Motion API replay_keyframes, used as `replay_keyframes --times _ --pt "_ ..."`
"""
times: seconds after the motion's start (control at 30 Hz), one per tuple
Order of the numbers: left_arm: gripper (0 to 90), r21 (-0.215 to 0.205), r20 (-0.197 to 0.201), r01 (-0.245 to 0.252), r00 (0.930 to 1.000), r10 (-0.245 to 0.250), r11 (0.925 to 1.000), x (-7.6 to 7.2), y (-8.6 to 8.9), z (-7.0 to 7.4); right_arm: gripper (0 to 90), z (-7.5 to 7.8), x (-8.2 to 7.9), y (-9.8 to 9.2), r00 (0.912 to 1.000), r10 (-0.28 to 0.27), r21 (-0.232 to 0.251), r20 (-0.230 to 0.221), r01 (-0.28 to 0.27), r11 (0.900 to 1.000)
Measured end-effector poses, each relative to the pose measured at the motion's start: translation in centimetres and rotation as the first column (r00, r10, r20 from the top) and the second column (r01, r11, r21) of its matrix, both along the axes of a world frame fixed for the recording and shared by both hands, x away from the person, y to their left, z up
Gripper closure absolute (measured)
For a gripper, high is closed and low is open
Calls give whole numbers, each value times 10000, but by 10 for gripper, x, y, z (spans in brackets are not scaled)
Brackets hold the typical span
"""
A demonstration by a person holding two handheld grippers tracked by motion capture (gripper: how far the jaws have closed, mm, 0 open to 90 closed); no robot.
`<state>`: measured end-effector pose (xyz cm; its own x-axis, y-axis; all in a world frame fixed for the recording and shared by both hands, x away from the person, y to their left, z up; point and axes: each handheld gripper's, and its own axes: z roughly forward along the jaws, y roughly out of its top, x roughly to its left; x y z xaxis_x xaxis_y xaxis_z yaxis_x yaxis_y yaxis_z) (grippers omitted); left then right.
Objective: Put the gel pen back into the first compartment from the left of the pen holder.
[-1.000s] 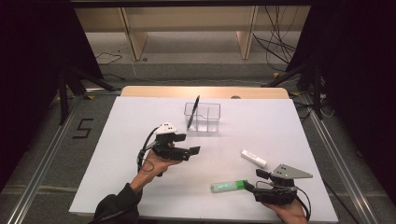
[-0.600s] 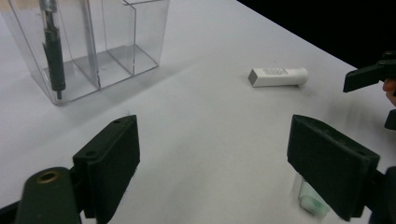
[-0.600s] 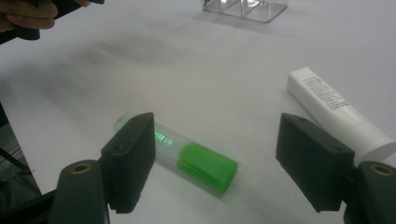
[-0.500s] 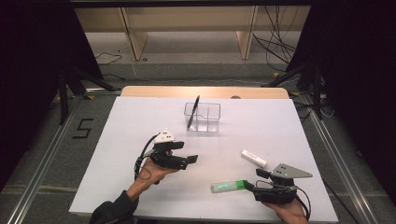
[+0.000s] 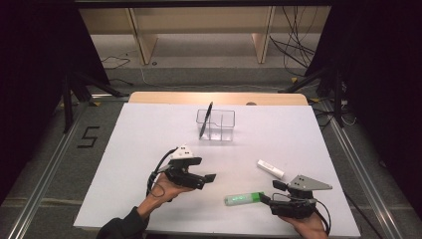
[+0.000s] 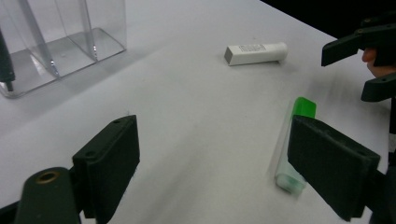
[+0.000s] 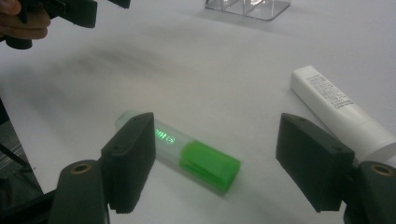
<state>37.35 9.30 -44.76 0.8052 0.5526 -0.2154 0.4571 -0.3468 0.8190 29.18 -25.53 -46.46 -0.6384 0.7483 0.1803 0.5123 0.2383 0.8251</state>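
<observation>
High view: my right gripper (image 5: 266, 193), at the lower right of the frame, faces the green tube (image 5: 243, 198) lying flat on the white table (image 5: 149, 134), low and right of centre. The step in hand, as I judge it, is the approach to pick up this tube.

Right gripper view: my jaws stand wide apart and empty, the tube's green cap end (image 7: 210, 168) lying between them at lower centre, touching neither pad. Next I must advance, bracket the tube across its width and close.

My left gripper (image 5: 210, 178), at lower centre-left of the high view, is likewise spread and grasps nothing.

The white tube (image 5: 270, 169) lies near, up and right of the green one; the clear organiser (image 5: 221, 124) holding a black pen (image 5: 205, 120) sits at upper centre.
</observation>
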Motion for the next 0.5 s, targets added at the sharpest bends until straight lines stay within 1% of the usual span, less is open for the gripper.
replay_keyframes --times 0.13,0.23,0.33,0.5 --pt "167 146 43 208 9998 -209 9997 -3 -6 1 294 0 0 0 10000 8 -3 -18 -8 10000" --pt "167 262 -20 395 9992 -394 9989 -5 -11 -1 294 0 0 0 10000 23 -9 -19 -23 10000" --pt "167 527 -17 628 9980 -628 9966 -8 -18 -3 294 -1 0 0 10000 28 -12 -13 -28 10000" --pt "167 948 -6 990 9950 -994 9906 -12 -26 -4 294 -1 0 0 10000 50 -7 -14 -50 10000"
